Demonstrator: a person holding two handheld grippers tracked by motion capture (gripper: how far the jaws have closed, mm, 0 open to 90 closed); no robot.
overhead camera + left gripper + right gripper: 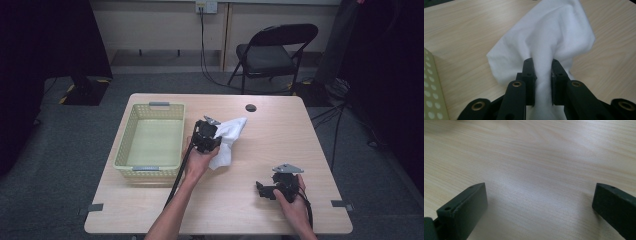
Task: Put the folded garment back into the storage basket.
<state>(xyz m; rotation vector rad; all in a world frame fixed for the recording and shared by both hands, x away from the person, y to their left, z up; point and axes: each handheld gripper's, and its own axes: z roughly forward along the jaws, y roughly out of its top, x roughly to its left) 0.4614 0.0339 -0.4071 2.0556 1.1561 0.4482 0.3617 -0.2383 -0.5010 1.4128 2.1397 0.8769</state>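
Cloth [554,32]: plain white, no print. Basket [150,112]: pale yellow-green, walls patterned with rows of small round holes, grey handles. Table [280,130]: light wood grain, fine streaks, one dark round spot. Both grippers [206,135] [272,189]: black. Chair [270,52]: black. Floor [380,190]: grey.

Both grippers are chunky black things: the left gripper [206,136] trails a black cable, the right gripper [272,189] has a grey three-cornered plate on top. Blocky jaws with brass-ringed pivots (small screw holes too). Bare forearms, no sleeves.
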